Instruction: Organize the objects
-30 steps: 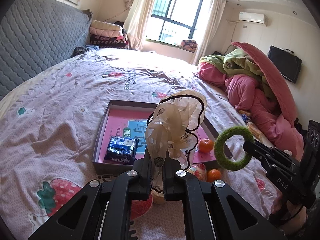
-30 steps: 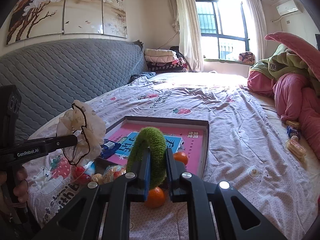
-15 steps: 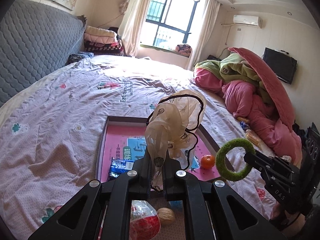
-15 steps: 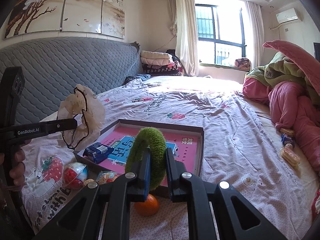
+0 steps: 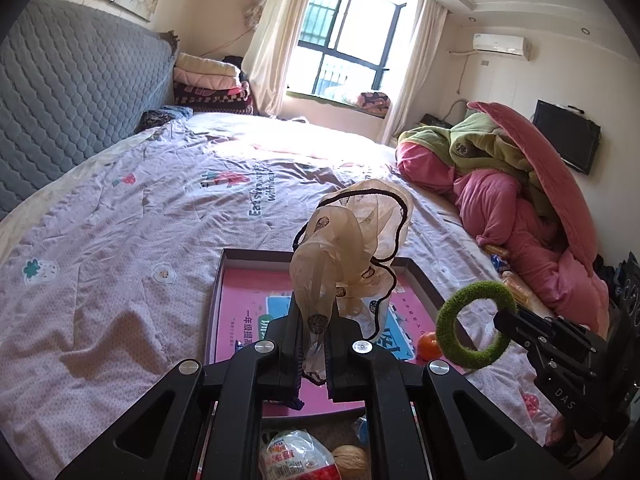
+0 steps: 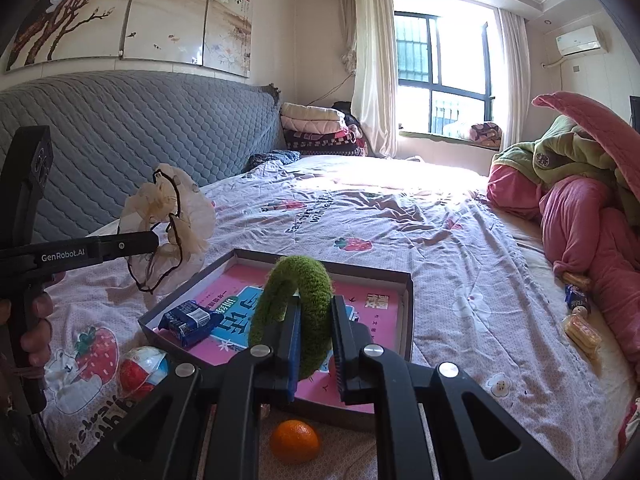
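Note:
My left gripper [image 5: 314,344] is shut on a cream sheer scrunchie with black trim [image 5: 352,240], held up over the near end of a shallow box with a pink floor [image 5: 214,308]. My right gripper [image 6: 316,320] is shut on a fuzzy green ring [image 6: 296,300], upright above the box's [image 6: 408,320] near edge. Each view shows the other gripper: the left gripper [image 6: 154,242] with the scrunchie [image 6: 168,224] at the left, the right gripper [image 5: 500,316] with the ring [image 5: 472,324] at the right. A blue packet [image 6: 188,320] and an orange [image 5: 428,346] lie in the box.
Everything sits on a bed with a lilac printed cover [image 5: 120,240]. Outside the box's near edge lie another orange [image 6: 294,440], a red-and-white snack bag [image 6: 142,368] and a walnut [image 5: 352,456]. Pink and green quilts [image 6: 580,208] and small snacks [image 6: 580,328] are at the right. A person's hand [image 6: 36,320] grips the left handle.
Both grippers have moved forward toward the box with their loads still held. In the left wrist view the blue packet has slipped under the gripper and the snack bag and walnut have appeared.

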